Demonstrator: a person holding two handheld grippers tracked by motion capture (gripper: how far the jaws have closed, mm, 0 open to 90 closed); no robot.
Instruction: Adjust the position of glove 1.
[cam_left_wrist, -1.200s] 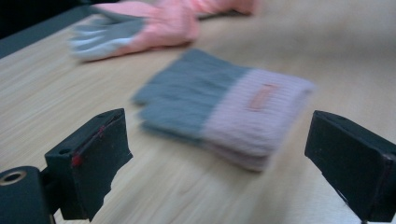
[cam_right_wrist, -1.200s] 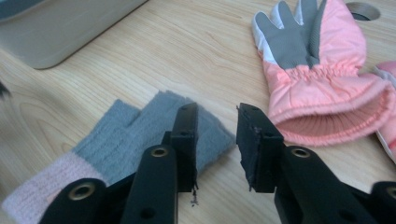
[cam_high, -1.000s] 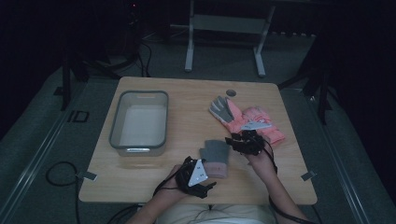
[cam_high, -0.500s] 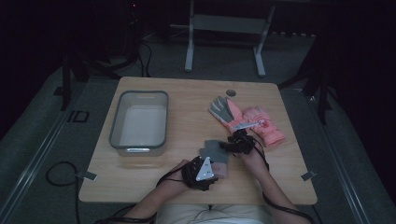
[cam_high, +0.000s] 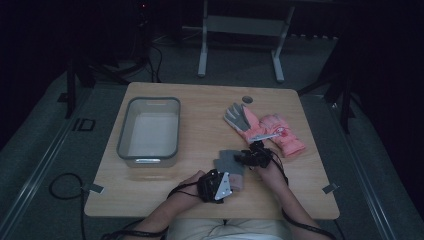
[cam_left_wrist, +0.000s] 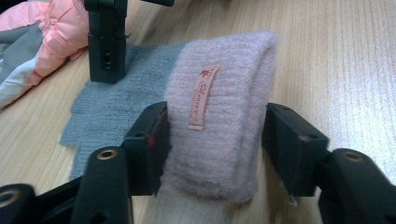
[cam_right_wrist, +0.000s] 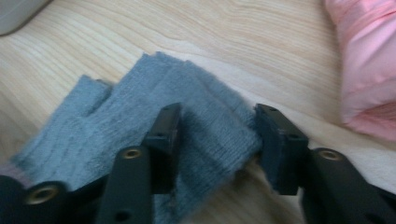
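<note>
I am holding the grey knitted fingerless glove (cam_high: 229, 161) flat near the front edge of the light wooden table (cam_high: 200, 140), beside the pink padded ski glove (cam_high: 280, 134). I am keeping the left gripper (cam_left_wrist: 215, 135) pinching the glove's folded pink knitted cuff (cam_left_wrist: 219, 112), jaws pressed against both sides. I am keeping the right gripper (cam_right_wrist: 217, 140) gripping the glove's grey finger end between its jaws. The grey plastic tub (cam_high: 148, 131) is sitting well apart.
</note>
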